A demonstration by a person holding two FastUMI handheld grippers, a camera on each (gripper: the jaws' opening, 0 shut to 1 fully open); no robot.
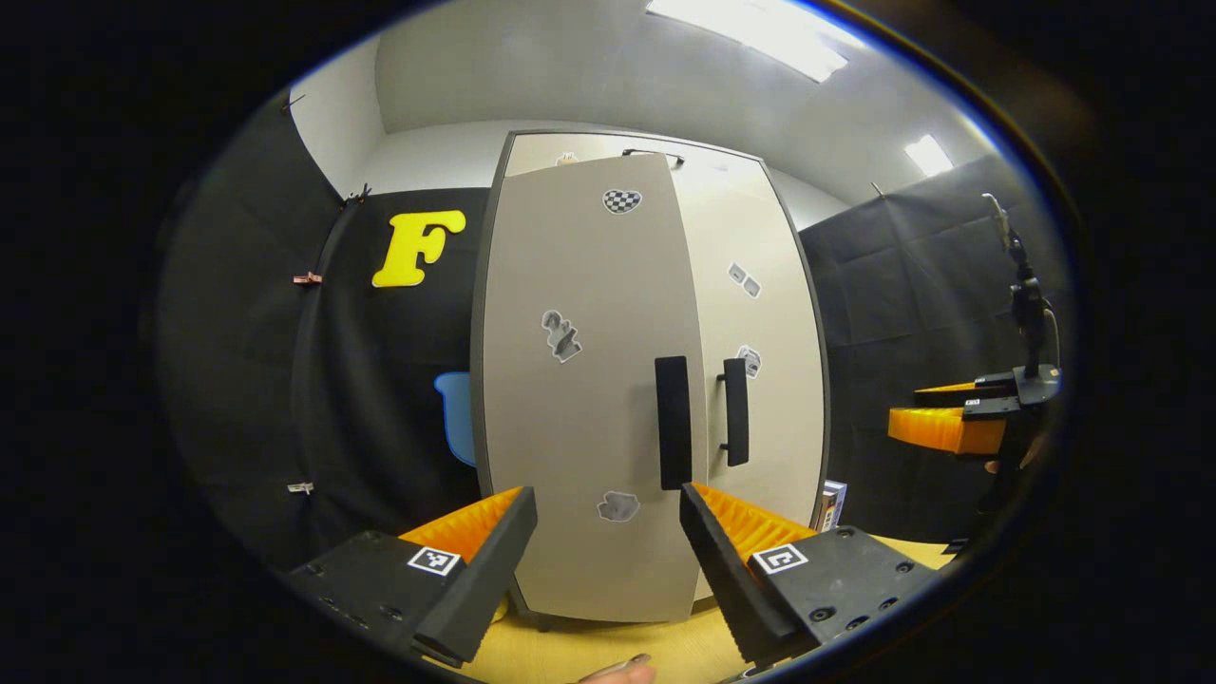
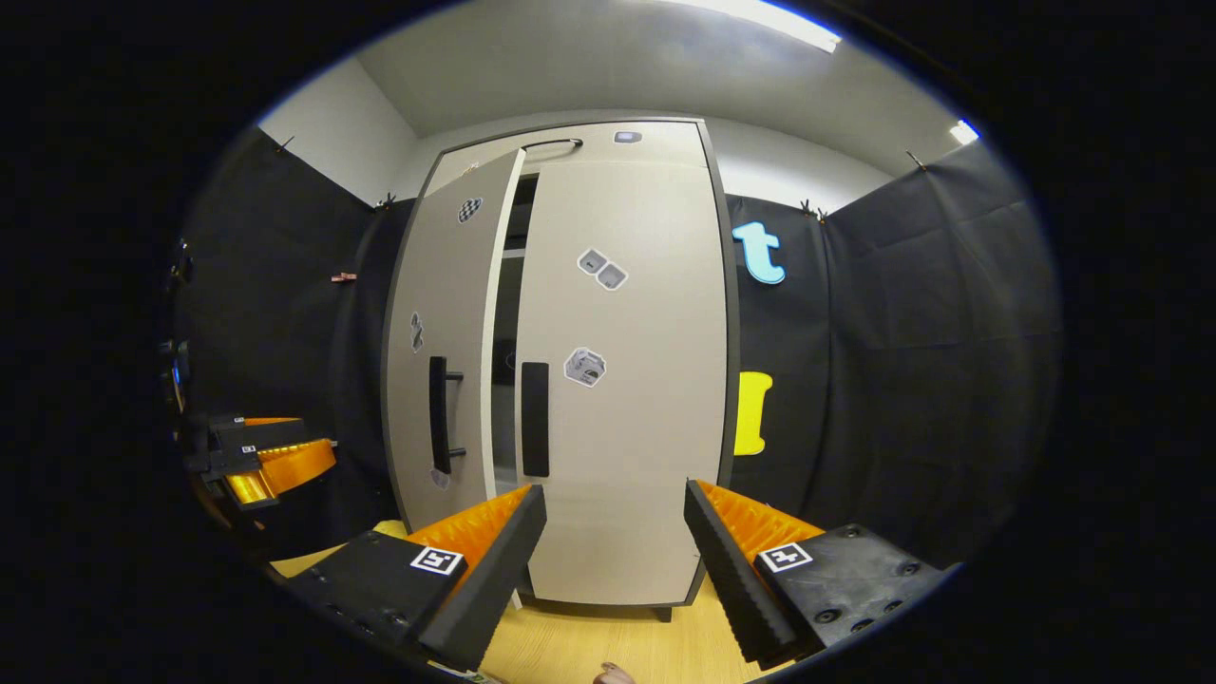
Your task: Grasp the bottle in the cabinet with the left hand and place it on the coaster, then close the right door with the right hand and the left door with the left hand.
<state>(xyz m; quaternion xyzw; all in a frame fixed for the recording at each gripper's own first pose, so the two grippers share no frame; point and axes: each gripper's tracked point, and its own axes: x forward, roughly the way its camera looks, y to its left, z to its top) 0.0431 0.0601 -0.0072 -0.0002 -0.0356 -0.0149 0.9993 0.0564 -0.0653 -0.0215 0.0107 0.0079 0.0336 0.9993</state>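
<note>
Left gripper view: left gripper (image 1: pixel 608 560) wide, holding nothing, aimed at the cabinet (image 1: pixel 652 380). Left door (image 1: pixel 584 399) straight ahead between the fingers, swung out slightly from the frame, its upper edge standing proud of the cabinet top. Its handle (image 1: pixel 673 422) sits just above the right finger; neither finger touches door or handle. Right door (image 1: pixel 760 351) flush behind, its handle (image 1: pixel 734 411) beside the other. Small box (image 1: pixel 829 504) at the cabinet's right foot on the wooden surface (image 1: pixel 608 651). Right gripper (image 1: pixel 940 423) off at the right edge, well apart from the cabinet.

Right gripper view: right gripper (image 2: pixel 613 560) wide, holding nothing, facing the right door (image 2: pixel 622 380), which lies shut against the frame. Left door (image 2: pixel 442 351) ajar, a dark gap between the two doors. Left gripper (image 2: pixel 271 461) at the far left, near the ajar door but apart from it.

Bottle and coaster: cannot place either from these views.
</note>
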